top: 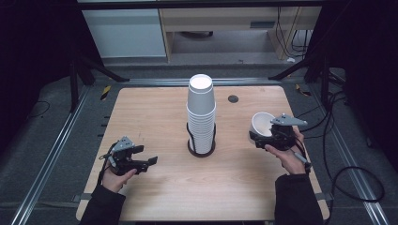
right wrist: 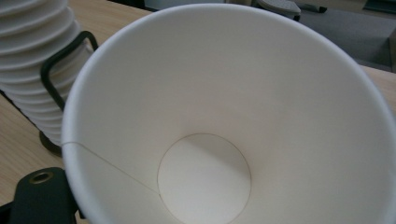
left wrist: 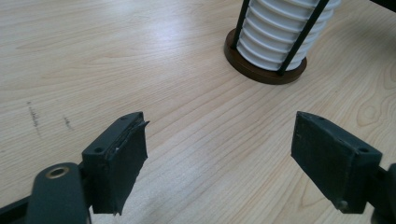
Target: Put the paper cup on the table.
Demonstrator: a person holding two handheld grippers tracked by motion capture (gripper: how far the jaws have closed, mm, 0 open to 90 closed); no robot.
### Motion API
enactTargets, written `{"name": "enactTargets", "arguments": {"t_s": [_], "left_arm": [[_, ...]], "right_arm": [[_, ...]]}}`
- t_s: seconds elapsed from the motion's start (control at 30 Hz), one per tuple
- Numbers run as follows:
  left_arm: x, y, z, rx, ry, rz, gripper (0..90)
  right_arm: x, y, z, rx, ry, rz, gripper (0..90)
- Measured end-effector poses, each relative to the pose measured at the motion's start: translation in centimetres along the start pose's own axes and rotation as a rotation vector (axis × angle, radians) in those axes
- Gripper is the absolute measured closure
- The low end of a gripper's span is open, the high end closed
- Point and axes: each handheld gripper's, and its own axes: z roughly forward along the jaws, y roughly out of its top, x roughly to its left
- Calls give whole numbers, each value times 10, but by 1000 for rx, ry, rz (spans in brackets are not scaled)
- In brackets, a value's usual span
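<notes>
One white paper cup (top: 261, 123) is sitting clenched in the right gripper (top: 274, 137), right of the cup stack (top: 202, 115), while the left gripper (top: 149, 161) is hovering released. Light and thin-walled, it is likely crushing easily, so a gentle pinch at the stiffer rim is looking wisest.

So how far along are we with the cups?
One paper cup is off the stack, held mouth-up in the right gripper. The cup stack in its holder looks otherwise untouched. The left gripper rests open and empty. Setting the cup down remains.
</notes>
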Motion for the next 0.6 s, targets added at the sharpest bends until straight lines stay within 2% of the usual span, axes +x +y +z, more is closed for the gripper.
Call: {"name": "enactTargets", "arguments": {"t_s": [0.2, 0.27, 0.3, 0.6], "left_arm": [[2, -1, 0, 2, 11, 0, 179], [2, -1, 0, 5, 15, -1, 179], [2, -1, 0, 7, 16, 1, 179], [1, -1, 0, 7, 23, 8, 180]], "right_arm": [[-21, -13, 5, 48, -61, 35, 136], [-23, -15, 6, 58, -66, 40, 136], [-30, -21, 9, 82, -91, 49, 136], [-44, -37, 19, 131, -144, 52, 136]]}}
